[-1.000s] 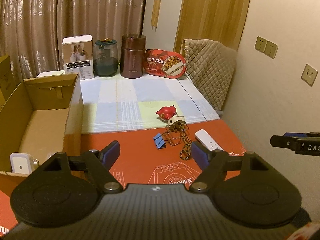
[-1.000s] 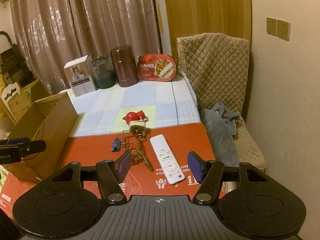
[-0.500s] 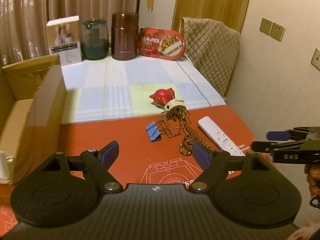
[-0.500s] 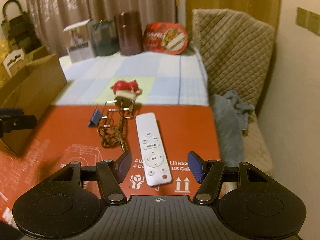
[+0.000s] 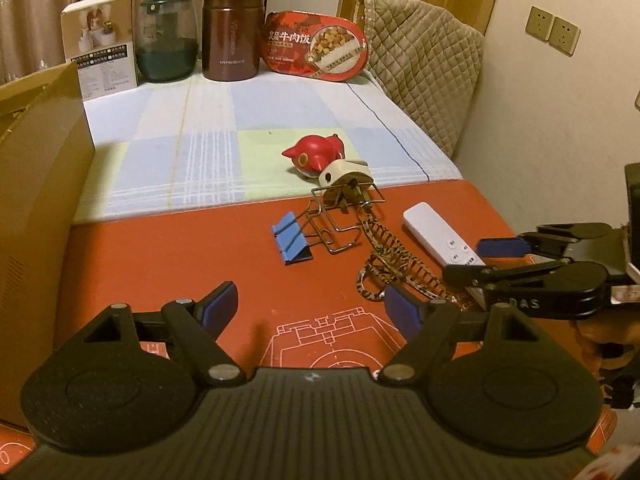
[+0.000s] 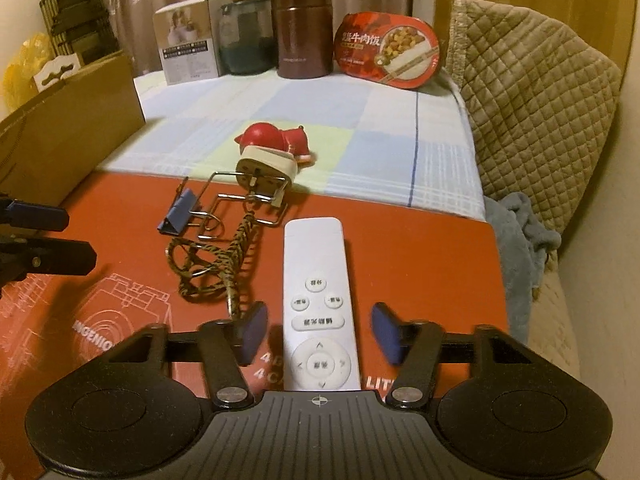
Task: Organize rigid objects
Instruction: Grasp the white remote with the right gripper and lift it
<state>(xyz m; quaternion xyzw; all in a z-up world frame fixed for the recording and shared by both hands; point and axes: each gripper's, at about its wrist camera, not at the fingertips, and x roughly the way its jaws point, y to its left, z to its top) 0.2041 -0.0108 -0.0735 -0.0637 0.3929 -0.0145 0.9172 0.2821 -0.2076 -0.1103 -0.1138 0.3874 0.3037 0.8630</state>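
- A cardboard box (image 5: 36,216) stands open along the left edge of the tabletop (image 5: 168,276), a likely home for the loose pieces.
- The left gripper (image 5: 308,304) hovers over the near part of the red mat with its fingers (image 5: 218,310) spread wide and nothing between them; it looks ready for the small clutter ahead.
- A blue binder clip (image 5: 291,239) lies mid-mat, its wire handles tangled with a wire frame (image 5: 340,220), so lifting one would probably drag the other.
- Just beyond, on the seam between the mat and the checked cloth, a red toy bird (image 5: 316,153) touches a cream plug adapter (image 5: 346,178) whose prongs sit inside that frame.
- A patterned cord (image 6: 216,264) trails from the frame toward the near edge, ending beside the right gripper's left finger.
- The white remote (image 6: 316,304) lies lengthwise toward the right edge, buttons up, its near end between the fingers (image 6: 386,332) of the right gripper (image 6: 318,334). They are closing, with gaps still visible on both sides, so it is bracketed and not yet held.
- Along the far edge stand a carton (image 5: 105,46), a glass jar (image 5: 166,40), a brown flask (image 5: 232,32) and a meal tray (image 5: 316,46), lined up out of the way.
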